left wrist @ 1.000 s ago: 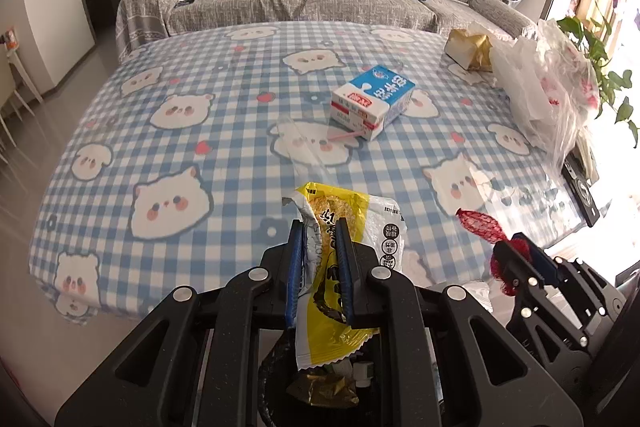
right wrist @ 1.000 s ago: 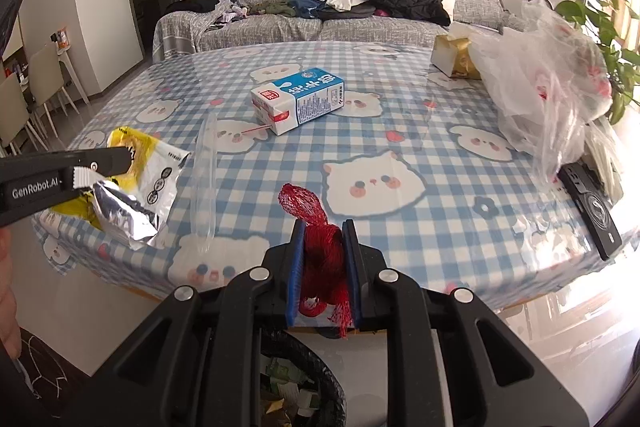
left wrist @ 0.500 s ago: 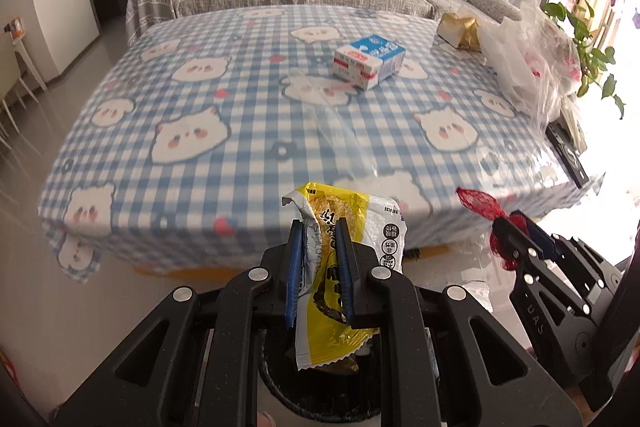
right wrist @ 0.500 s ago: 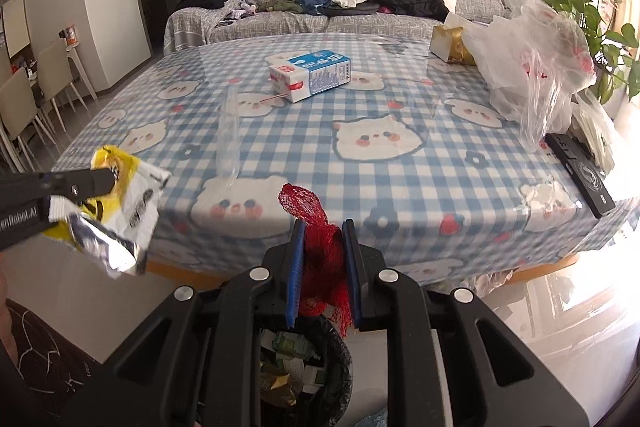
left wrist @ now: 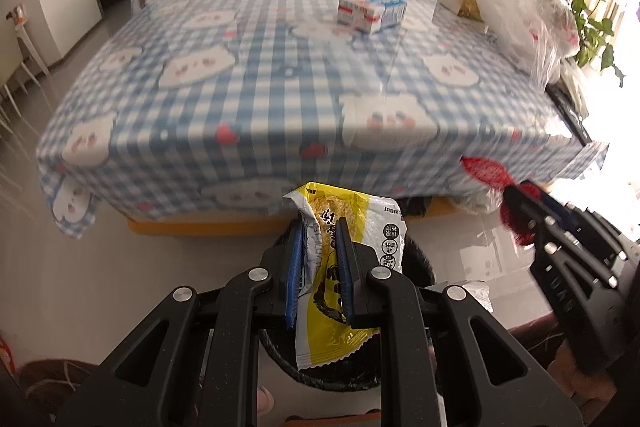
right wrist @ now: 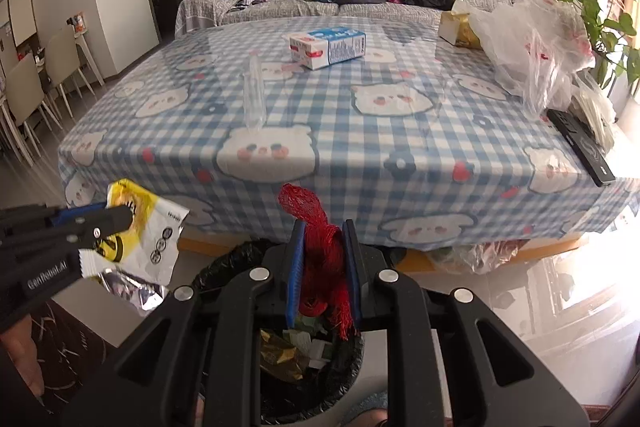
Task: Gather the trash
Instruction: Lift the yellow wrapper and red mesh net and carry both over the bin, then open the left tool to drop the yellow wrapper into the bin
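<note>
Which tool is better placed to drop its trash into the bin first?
Right, probably. The right tool holds the red net directly above the bin's open mouth. The left tool holds the yellow wrapper over the bin's near rim, less centred.

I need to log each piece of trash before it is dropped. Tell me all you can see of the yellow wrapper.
The yellow wrapper is an opened snack packet, yellow and white outside with black print and small round marks, shiny silver inside where it gapes at one end. It looks like thin crinkled foil plastic, flattened and apparently empty. The left tongs are shut on its middle, so it hangs past both sides of them. It is held off the table, in the air above the black-lined trash bin, touching nothing but the tongs.
</note>
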{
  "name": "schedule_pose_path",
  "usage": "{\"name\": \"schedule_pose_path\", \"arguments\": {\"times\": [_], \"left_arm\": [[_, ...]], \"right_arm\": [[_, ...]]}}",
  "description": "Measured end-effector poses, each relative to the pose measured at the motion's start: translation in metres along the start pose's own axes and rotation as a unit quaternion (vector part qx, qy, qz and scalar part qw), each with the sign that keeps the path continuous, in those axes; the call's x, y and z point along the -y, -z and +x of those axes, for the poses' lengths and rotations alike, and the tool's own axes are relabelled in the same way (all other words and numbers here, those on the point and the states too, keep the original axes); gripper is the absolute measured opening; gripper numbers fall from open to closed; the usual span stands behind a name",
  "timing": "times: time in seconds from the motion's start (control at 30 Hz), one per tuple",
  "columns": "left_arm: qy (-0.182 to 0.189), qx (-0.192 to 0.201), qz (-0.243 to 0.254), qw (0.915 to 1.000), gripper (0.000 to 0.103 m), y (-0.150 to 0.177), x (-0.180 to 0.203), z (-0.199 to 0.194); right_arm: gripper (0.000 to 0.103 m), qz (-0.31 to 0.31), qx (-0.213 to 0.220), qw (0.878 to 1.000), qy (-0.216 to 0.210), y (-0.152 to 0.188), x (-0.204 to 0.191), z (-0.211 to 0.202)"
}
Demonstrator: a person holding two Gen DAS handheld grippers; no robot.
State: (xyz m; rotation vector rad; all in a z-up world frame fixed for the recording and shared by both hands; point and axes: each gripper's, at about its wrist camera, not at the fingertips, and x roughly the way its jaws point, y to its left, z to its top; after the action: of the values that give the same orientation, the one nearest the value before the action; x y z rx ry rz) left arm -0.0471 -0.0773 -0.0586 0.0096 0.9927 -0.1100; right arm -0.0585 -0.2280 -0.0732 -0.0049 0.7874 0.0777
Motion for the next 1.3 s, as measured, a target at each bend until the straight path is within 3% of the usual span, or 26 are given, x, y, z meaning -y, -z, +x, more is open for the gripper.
{"name": "schedule_pose_path", "arguments": {"times": [0.53, 0.9, 1.3], "left_arm": [[-0.009, -0.011, -0.005, 0.9999, 0.016, 0.044, -0.004, 0.047], [-0.028, -0.047, -0.02, 0.9983, 0.016, 0.06, -0.019, 0.092], [-0.024, -0.079, -0.001, 0.9966, 0.016, 0.071, 0.003, 0.126]], "right_arm": [[0.018, 0.019, -0.056, 0.998, 0.017, 0.051, -0.012, 0.04], [0.018, 0.023, -0.083, 0.996, 0.032, 0.059, -0.007, 0.064], [0.018, 0.031, -0.095, 0.994, 0.048, 0.072, 0.014, 0.065]]}}
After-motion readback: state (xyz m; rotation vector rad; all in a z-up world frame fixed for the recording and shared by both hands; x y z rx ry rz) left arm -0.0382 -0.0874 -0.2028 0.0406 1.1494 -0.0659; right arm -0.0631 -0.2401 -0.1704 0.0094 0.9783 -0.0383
